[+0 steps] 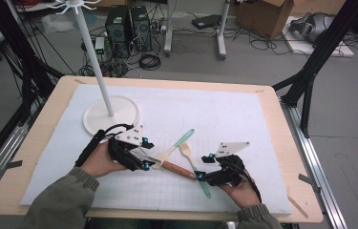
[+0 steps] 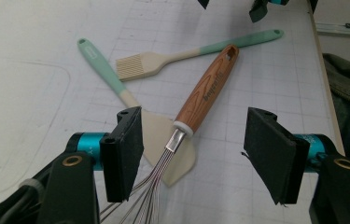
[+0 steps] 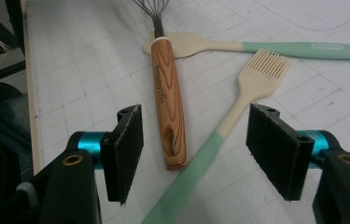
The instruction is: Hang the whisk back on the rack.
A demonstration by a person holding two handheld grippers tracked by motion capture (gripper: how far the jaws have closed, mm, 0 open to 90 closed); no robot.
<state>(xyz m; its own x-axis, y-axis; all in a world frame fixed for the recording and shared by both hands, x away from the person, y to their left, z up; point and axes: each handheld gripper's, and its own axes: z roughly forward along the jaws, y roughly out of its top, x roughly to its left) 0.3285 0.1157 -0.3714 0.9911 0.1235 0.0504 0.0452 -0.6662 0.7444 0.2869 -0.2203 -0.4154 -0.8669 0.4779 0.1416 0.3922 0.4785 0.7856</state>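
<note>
Both grippers gape wide, holding nothing: the left gripper (image 2: pixel 191 154) straddles the whisk (image 2: pixel 200 98) near the mat's (image 1: pixel 243 109) front edge; closing squarely on its wooden handle seems wisest.

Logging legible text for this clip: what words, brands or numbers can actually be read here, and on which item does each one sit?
Whisk: dark printed wordmark along the wooden handle, too blurred to read.
Spatula: pale embossed mark near the hanging hole of the mint handle, too small to read.
Pastry brush: no text visible.
White mat: printed grid lines, no legible numbers.
Left claw and right claw: no markings.
</note>
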